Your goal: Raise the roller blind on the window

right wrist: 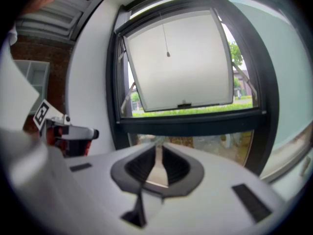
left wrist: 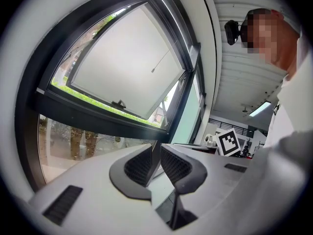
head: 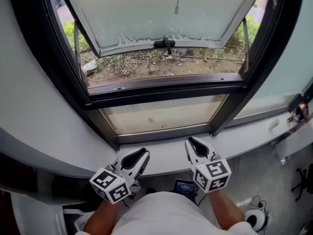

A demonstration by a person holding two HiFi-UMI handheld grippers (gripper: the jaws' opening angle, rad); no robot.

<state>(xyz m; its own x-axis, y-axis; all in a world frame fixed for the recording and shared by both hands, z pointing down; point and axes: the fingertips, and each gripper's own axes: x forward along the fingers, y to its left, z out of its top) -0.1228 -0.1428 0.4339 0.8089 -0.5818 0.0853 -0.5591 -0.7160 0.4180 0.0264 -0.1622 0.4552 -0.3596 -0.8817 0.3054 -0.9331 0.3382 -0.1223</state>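
**Head view**
- Left gripper [head: 143, 155] and right gripper [head: 191, 142]: side by side over the near edge of the window sill [head: 165, 161], apart from each other, tips toward the glass, touching nothing.
- Pull cord [head: 176, 9]: thin, ending in a small bob. It hangs in front of the tilted-out sash [head: 146, 13] near the window's top edge, well above both grippers.
- Roller blind: no cloth or roll shows in frame; it probably sits above the picture's top edge.
- Sash handle [head: 167, 44]: dark, at the middle of the sash's lower rail, below the bob.

**Left gripper view**
- Pads [left wrist: 138, 164]: a narrow wedge of gap between them, with nothing in it.
- The cord shows as a fine line across the sash, up and away from the jaws.

**Right gripper view**
- Pads [right wrist: 176, 168]: a thin slit between them, empty.
- Cord and bob hang almost directly above the jaw line, well off.

**Hazards, judged**
- The jaws are too narrow as they stand and could knock the cord aside rather than take it.
- A knocked cord could swing out of reach toward the open sash or catch on the handle.
- A grip on the bare line above the bob may slip.
- A slanted or jerky pull could make the blind roll unevenly or jam
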